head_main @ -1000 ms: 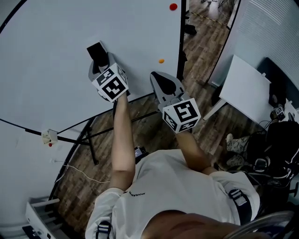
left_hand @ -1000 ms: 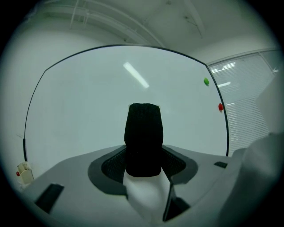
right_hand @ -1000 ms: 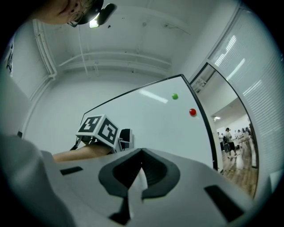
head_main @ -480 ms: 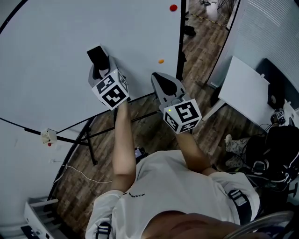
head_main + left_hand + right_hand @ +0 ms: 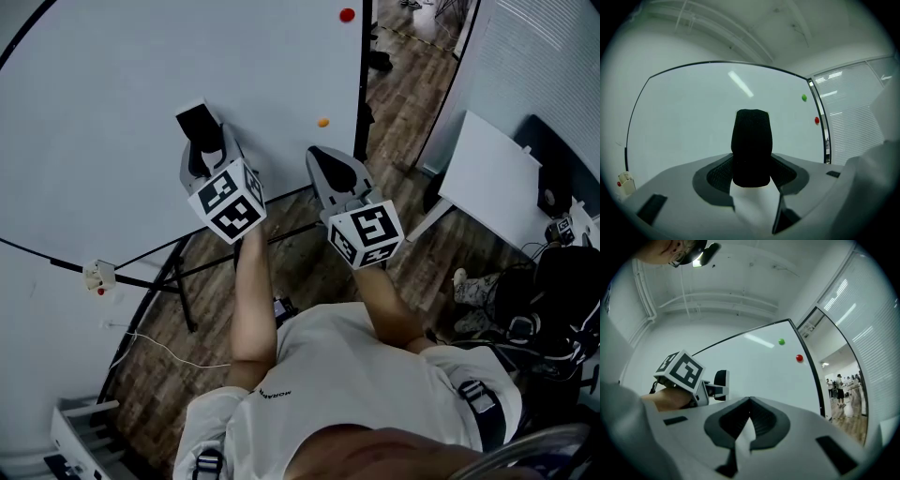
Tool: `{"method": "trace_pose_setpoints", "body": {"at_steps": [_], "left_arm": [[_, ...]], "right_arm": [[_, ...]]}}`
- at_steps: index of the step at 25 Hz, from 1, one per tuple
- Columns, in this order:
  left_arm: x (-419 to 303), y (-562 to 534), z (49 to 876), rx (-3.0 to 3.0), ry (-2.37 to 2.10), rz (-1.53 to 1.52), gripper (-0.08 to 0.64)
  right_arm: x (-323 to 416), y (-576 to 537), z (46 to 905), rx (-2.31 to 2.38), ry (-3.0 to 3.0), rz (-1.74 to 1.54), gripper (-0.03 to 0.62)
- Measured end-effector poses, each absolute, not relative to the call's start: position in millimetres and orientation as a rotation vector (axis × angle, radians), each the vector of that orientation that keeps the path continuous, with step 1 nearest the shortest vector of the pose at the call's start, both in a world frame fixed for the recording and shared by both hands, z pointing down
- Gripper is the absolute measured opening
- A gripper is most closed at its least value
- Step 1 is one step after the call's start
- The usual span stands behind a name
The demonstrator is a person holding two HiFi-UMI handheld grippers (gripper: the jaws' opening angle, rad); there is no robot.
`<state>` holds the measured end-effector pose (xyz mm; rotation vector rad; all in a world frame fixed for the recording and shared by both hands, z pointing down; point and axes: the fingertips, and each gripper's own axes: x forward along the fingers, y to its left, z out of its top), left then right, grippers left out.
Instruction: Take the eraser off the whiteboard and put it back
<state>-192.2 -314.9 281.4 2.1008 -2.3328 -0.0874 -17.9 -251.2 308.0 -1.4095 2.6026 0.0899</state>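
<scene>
left gripper (image 5: 204, 145) has drawn back from the whiteboard (image 5: 112, 66) toward the person since the earlier head view frames, and the black eraser (image 5: 194, 119) has come with it; the right gripper (image 5: 321, 157) has kept its place

the whiteboard fills the upper left of the head view, bounded by a thin dark frame, with its stand legs (image 5: 183, 281) on the wood plank floor (image 5: 309, 267). a white panel (image 5: 492, 173) lies to the right of the board. the person, in a white shirt (image 5: 375, 394), reaches both forearms toward the board

left gripper: jaws held wide and clamped on the eraser, one textured pad against each side. in the left gripper view the eraser stands upright between the jaws, its upper end projecting past the tips. it sits in front of the board face; contact with the board cannot be confirmed from any view. the left marker cube (image 5: 228, 202) sits behind the jaws

right gripper: jaws closed together at the tips, nothing between them, beside the board's right edge and apart from the left gripper. its marker cube (image 5: 366, 232) faces the head camera

two round magnets sit near the board's right edge: a red magnet (image 5: 348, 14) above and a second magnet (image 5: 323, 122) below it, both clear of the eraser
</scene>
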Motion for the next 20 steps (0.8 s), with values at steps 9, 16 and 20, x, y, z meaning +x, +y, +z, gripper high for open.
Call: {"method": "trace_pose_setpoints", "body": {"at_steps": [9,16,20], "left_arm": [[-189,-298,289,2.110,-2.312,-0.133,0.227],[-180,-287,289,2.146,-2.320,-0.136,0.227],[-173,-282,294,2.163,-2.307,-0.120,0.227]], "right_arm": [[-19,-248,308,-1.396,2.602,0.090,0.012],[-18,-252,310,-1.389,2.605,0.088,0.011],[-17,-254,308,-1.385,2.608,0.090,0.011]]}}
